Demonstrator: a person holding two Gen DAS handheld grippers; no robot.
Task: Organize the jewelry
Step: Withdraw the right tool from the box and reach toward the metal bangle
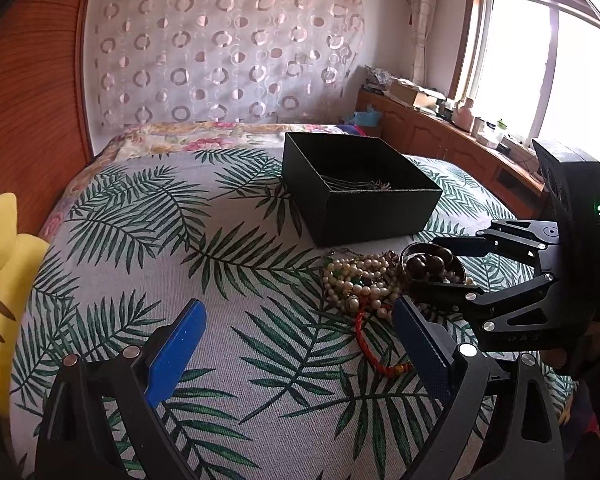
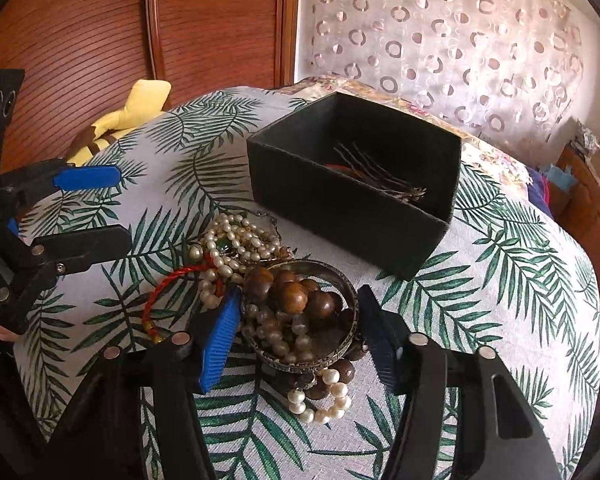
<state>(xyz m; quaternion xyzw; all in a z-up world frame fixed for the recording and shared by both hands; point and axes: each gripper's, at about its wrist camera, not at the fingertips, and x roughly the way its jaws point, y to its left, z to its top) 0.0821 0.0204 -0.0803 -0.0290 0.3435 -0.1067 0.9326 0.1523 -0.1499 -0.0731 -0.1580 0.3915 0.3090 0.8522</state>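
We have the right gripper (image 2: 298, 332) low over the jewelry heap on the bed (image 2: 500, 300), its fingers apart on either side of the metal bangle (image 2: 352, 300), which lies with brown wooden beads (image 2: 296, 294) and pearls (image 2: 236, 240) piled in and over its ring. The left gripper (image 1: 296, 344) hangs just left of the heap with fingers wide apart and nothing between them. The black box (image 2: 340, 200) sits just beyond the heap, and a hair comb (image 2: 380, 176) already lies in it. Our main worry is tangling: if we close on the bangle and lift, the beads and pearl strands threaded through it may come along, drag the red cord (image 2: 172, 280) and the rest, and then slip off on the way to the box. The bangle is hard, smooth and round, so a pinch across its rim could squirt it sideways; from this view we cannot tell whether the left finger already touches the rim or only stands beside it. The bedspread is soft, so pressing down may sink the heap and tip the bangle. The box is light-looking card; a dragged strand catching its wall could shove it.
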